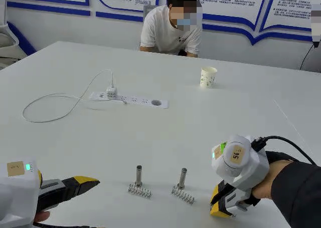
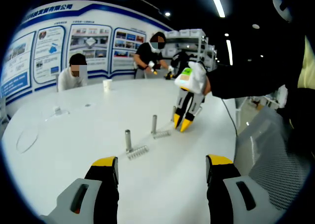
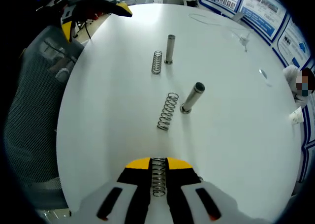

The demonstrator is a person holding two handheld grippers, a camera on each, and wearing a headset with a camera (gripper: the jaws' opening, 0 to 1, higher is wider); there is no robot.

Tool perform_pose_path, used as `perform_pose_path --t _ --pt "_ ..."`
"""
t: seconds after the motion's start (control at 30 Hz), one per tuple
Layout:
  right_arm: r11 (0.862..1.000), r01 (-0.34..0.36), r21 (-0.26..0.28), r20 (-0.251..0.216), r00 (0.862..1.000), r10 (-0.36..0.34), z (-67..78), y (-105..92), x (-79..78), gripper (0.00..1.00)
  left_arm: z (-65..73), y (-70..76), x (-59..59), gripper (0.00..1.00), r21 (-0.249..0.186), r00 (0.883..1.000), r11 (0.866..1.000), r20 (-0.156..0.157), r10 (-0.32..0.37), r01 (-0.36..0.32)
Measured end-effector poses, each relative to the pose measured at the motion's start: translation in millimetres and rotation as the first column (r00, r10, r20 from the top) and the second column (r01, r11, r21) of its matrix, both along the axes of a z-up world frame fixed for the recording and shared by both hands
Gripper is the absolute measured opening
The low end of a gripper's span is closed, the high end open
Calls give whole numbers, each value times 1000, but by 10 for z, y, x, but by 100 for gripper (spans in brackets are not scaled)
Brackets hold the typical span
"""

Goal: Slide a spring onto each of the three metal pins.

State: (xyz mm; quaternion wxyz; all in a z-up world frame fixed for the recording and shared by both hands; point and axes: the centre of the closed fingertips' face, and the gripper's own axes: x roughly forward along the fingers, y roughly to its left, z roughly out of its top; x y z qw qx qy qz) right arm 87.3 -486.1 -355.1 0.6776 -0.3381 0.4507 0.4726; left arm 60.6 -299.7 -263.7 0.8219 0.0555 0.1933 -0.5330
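Clamped a spring in the right gripper by the desk's near edge, held the left gripper wide, with two pins upright beside two lying springs.

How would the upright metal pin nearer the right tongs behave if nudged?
The pin is tall and thin on a small foot, so it probably tips easily. Being round, it would likely roll once down. The spring beside it looks light and may scatter.
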Motion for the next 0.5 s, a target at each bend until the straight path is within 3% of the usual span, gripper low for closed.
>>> perform_pose_path --t 0.5 --pt "994 82 71 55 995 -86 214 -58 51 12 -2 -31 -9 74 0 1000 1000 3 -15 15"
